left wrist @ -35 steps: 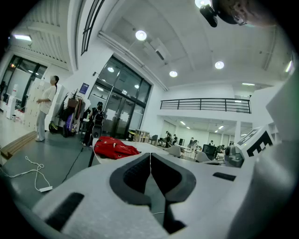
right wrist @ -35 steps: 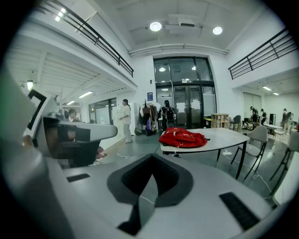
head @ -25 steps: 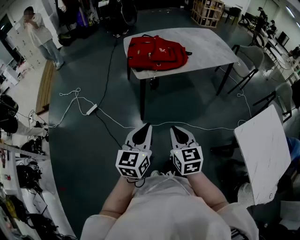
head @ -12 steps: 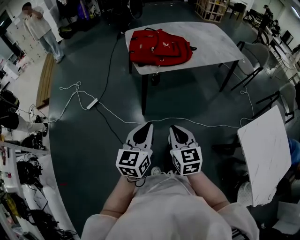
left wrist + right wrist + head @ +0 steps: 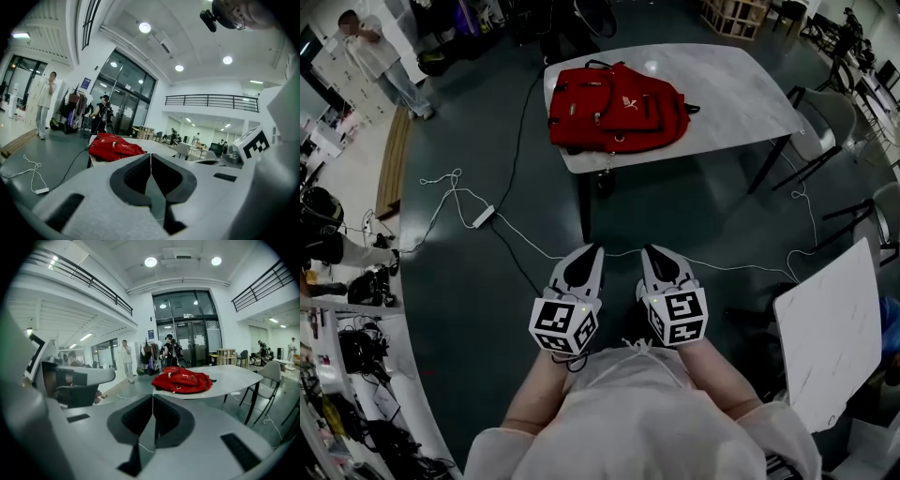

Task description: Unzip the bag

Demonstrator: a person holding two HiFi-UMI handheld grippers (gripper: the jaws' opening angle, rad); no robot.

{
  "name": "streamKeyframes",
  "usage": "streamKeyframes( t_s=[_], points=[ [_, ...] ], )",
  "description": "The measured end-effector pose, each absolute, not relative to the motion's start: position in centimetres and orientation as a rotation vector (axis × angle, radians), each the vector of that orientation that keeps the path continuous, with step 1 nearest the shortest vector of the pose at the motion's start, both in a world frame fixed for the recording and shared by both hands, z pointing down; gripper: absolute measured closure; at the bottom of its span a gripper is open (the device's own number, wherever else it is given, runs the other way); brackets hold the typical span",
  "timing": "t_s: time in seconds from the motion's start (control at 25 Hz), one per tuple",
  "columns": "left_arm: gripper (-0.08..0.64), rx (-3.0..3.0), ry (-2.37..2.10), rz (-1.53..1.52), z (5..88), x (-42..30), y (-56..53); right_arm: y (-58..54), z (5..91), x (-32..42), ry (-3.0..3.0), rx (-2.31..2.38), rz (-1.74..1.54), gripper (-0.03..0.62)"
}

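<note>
Both tools sit side by side, low in the head view and close in front of the person's body, each pointing up the frame toward the table [image 5: 741, 84]. The left gripper [image 5: 592, 250] has its jaws clenched, tips meeting in a thin seam with nothing caught between them, and its own view confirms it: only floor and room show past the closed tips. The right gripper [image 5: 650, 251] matches it, jaws pressed together and empty, with its marker cube [image 5: 679, 317] facing the head camera just beside the left one's cube [image 5: 565, 325]. Now the target: the red bag [image 5: 616, 106] lies flat on the pale tabletop, at the table's left end as the head view shows it, close to the near edge and corner. It's well apart from both grippers, with a wide stretch of dark floor [image 5: 675, 206] between. A dark strap [image 5: 694, 109] pokes out of the bag's right side onto the tabletop. From this far off I can't tell how the zips stand. In the right gripper view the bag shows just above the closed jaw tips, slightly right; in the left gripper view it sits left of them. On the floor a white cable [image 5: 450, 183] loops to a power strip [image 5: 484, 218] left of the table. A chair [image 5: 825, 117] stands at the table's right end, and a person [image 5: 380, 56] stands far off at upper left.
</note>
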State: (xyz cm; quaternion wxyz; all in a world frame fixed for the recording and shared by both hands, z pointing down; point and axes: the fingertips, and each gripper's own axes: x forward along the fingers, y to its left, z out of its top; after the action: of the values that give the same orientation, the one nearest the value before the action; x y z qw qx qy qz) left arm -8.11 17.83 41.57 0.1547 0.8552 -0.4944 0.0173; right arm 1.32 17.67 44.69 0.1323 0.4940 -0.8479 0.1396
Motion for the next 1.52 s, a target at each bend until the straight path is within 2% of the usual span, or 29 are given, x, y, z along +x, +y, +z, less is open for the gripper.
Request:
streamKeyframes(
  t_s=[0.4,0.72,0.84,1.52],
  points=[
    [0.538,2.380,-1.509,0.101,42.2,-4.3,4.1,3.3,45.3,5.5,-2.492,1.302,0.447,0.563],
    [0.538,2.413,-1.525,0.223,43.2,-2.4,-1.9,-3.8,46.8,6.8,-2.477,1.235,0.494,0.563],
    [0.538,2.386,-1.558,0.314,44.6,-3.3,-4.0,-5.7,47.8,6.2,-2.459,1.223,0.533,0.563],
    [0.538,2.361,-1.260,0.367,51.6,-10.0,-17.4,-14.1,55.3,-0.1,-2.191,1.279,0.712,0.563]
  ],
)
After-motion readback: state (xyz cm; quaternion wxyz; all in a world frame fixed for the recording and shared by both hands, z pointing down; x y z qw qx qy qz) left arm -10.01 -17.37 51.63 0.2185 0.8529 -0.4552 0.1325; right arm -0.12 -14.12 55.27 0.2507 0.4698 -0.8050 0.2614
